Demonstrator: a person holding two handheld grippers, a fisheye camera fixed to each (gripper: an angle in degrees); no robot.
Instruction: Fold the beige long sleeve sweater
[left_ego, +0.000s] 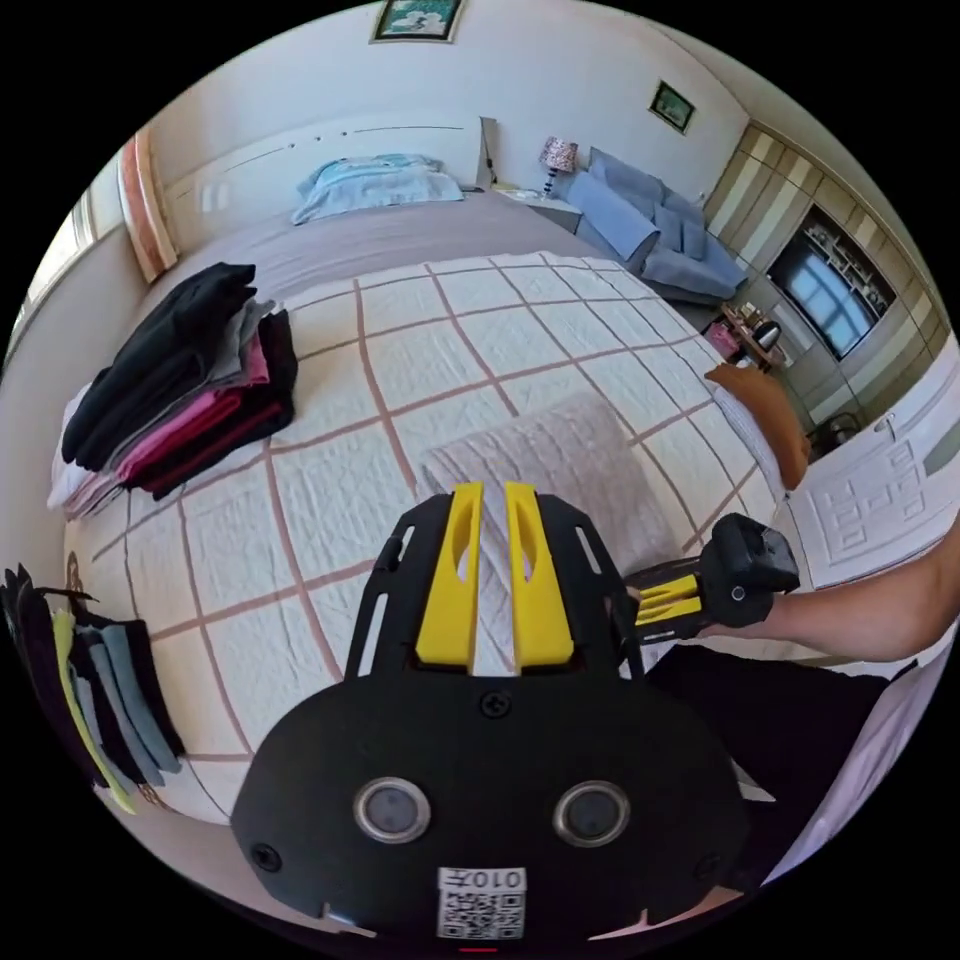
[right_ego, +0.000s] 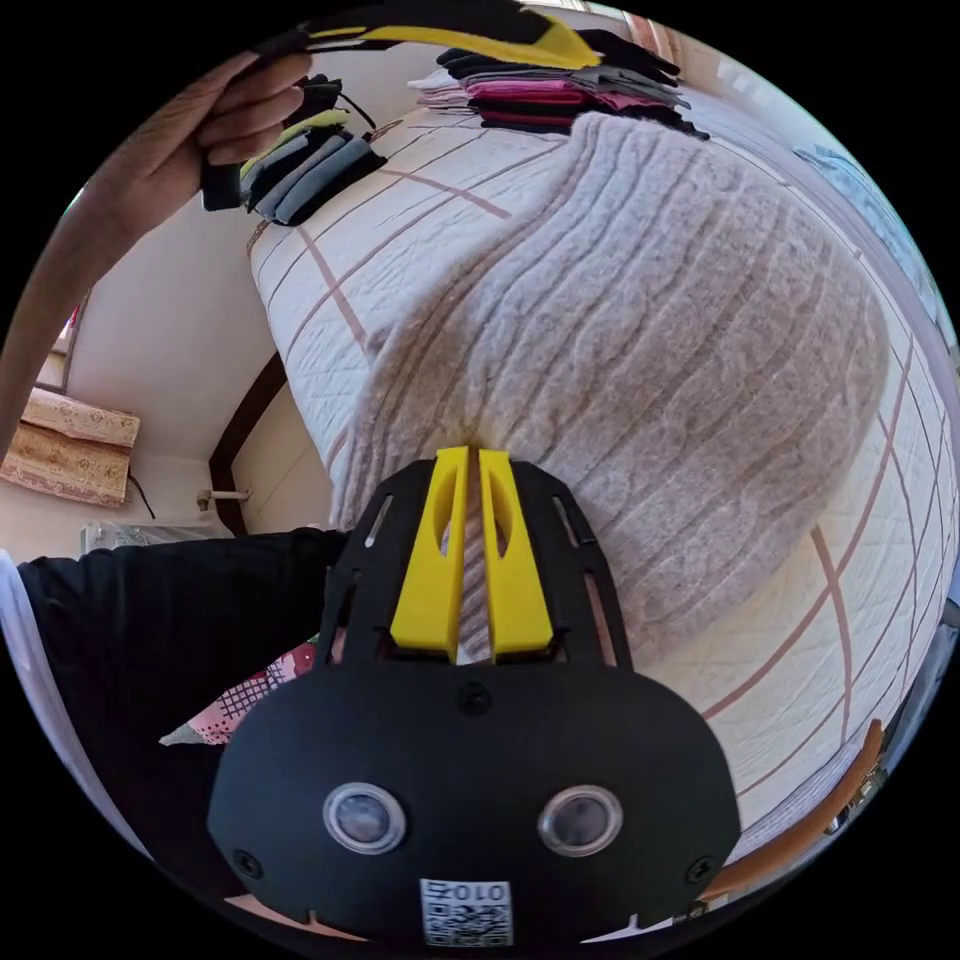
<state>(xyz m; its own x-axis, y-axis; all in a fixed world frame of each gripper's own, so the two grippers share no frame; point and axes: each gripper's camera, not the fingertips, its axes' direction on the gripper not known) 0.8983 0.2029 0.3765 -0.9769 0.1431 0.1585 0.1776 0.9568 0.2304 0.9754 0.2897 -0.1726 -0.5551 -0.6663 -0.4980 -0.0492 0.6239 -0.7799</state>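
The sweater (left_ego: 560, 450) is lying on the bed (left_ego: 400, 350), a clothes stack (left_ego: 190, 375) sitting to its left, a pillow (left_ego: 375, 185) lying behind.

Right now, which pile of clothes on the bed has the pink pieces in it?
The tall folded stack beside the wall; the lower pile at the bed's edge is black, grey and yellow-green.

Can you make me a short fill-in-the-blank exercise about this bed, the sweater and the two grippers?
1. The beige sweater lies on a quilt crossed by ____ grid lines.
2. The top garment on the pile of folded clothes is ____ in colour.
3. The jaws of the left gripper and the right gripper are ____ in colour.
4. The cushion at the quilt's edge is ____ in colour.

Missing words: pink; black; yellow; orange
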